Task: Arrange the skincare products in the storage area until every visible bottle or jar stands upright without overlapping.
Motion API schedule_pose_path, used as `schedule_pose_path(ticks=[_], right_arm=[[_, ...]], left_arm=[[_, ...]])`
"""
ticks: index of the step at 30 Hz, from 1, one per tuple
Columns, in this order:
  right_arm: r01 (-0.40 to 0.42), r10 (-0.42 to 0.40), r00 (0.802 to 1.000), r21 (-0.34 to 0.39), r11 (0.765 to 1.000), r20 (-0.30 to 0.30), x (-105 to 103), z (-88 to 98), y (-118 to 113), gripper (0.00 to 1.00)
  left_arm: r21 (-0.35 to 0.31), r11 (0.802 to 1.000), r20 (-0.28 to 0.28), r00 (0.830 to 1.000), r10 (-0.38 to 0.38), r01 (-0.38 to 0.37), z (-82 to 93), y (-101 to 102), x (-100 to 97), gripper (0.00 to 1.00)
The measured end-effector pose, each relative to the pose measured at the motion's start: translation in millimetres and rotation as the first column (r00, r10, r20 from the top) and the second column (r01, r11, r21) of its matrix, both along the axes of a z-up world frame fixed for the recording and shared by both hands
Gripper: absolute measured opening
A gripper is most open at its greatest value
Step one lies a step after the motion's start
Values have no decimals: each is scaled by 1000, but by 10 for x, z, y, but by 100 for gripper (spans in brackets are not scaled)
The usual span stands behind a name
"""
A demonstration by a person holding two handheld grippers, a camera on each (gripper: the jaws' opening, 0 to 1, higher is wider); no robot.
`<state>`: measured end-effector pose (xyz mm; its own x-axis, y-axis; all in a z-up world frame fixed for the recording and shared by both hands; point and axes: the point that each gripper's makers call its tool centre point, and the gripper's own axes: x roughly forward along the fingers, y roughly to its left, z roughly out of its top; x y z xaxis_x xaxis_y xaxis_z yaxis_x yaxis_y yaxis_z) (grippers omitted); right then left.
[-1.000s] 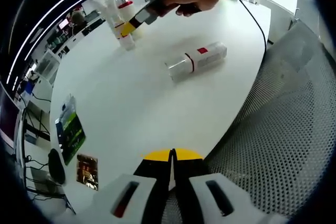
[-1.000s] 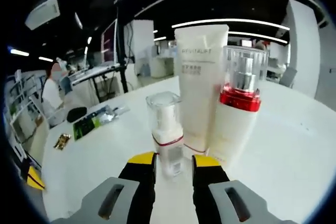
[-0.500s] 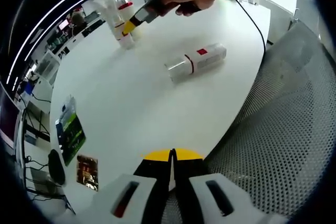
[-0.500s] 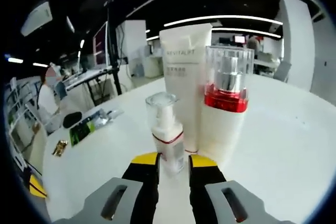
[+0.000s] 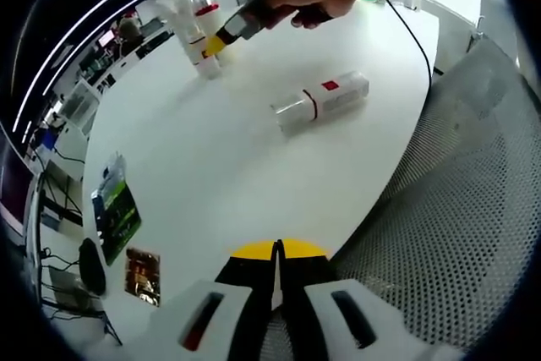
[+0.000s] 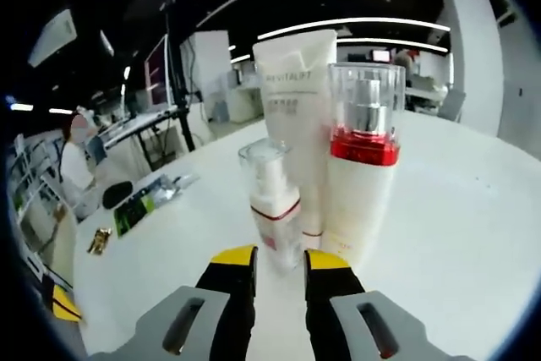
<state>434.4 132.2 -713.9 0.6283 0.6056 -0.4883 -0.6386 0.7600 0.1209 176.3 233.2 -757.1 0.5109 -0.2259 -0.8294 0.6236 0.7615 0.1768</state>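
On the round white table (image 5: 211, 175) a white bottle with a clear cap and red band (image 5: 322, 101) lies on its side near the middle. At the far side three products stand upright close together: a small pump bottle (image 6: 275, 209), a tall white tube (image 6: 292, 116) and a larger pump bottle with a red collar (image 6: 363, 166). My right gripper (image 6: 279, 261), also seen held by a hand as the right gripper (image 5: 216, 42), is open with a narrow gap, its tips just short of the small pump bottle's base. My left gripper (image 5: 277, 253) hangs shut over the table's near edge, holding nothing.
A green packet (image 5: 114, 209), a brown packet (image 5: 141, 275) and a black mouse-like object (image 5: 90, 264) lie at the table's left edge. A grey mesh chair (image 5: 448, 209) stands to the right. A black cable (image 5: 406, 27) runs over the far right rim.
The right gripper has drawn back slightly from the small pump bottle, which now stands free ahead of its tips. The left gripper has stayed shut and still.
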Motion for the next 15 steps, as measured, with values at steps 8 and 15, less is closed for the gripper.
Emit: schedule_pose_path(ticks=[8,15], right_arm=[[-54,55,998,30,998,-24,-303,81,31,10],[-80,80,997,46,996,-8,-594,246,20,15]], left_arm=[[4,1000,15,1000,13,-13,23,20,20,0],[3,1000,6,1000,12,-12,17,16,4,1]])
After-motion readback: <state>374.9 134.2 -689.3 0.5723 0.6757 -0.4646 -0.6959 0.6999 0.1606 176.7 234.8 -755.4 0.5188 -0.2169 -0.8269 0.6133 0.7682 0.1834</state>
